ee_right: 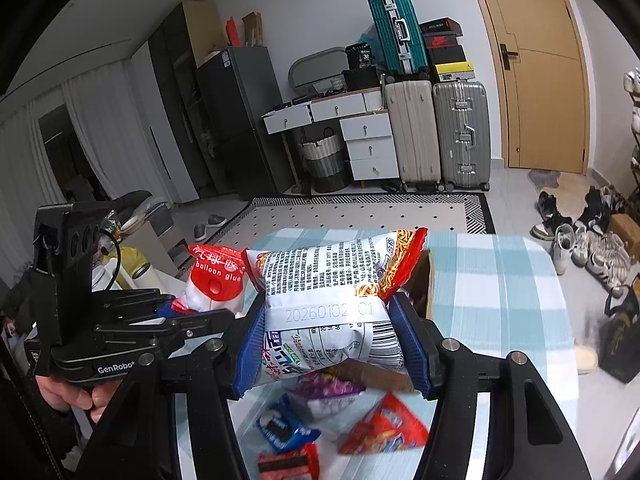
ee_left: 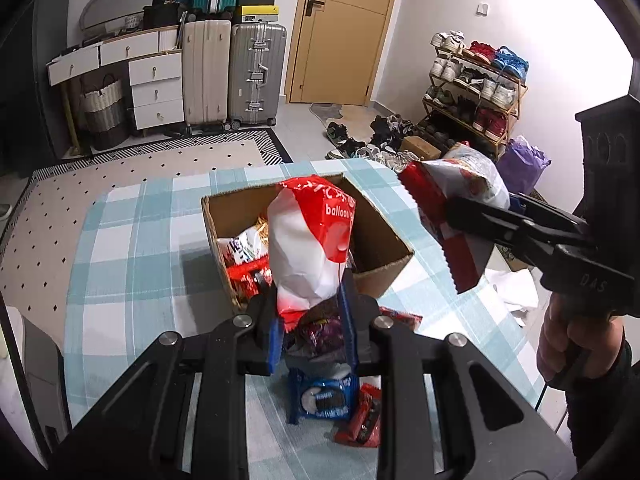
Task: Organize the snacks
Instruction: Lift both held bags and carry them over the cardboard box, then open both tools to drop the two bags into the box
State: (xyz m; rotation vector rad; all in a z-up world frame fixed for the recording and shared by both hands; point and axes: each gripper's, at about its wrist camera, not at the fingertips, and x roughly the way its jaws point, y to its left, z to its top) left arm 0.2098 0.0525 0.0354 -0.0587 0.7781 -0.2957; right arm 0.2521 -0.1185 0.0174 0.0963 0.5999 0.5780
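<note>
From the left wrist we see into the open cardboard box (ee_left: 384, 236) on the checked tablecloth (ee_left: 132, 240), with snack packs lying inside, which the right wrist view largely hides behind its own load. Our left gripper (ee_left: 308, 320) is clamped on the bottom seam of a red-and-white packet (ee_left: 312, 240) printed "balloon glue", held upright above the near edge of the box. Our right gripper (ee_right: 328, 336) squeezes a puffy white noodle-snack bag (ee_right: 332, 296) crosswise, red serrated ends sticking out, above loose snacks (ee_right: 332, 432) on the cloth.
</note>
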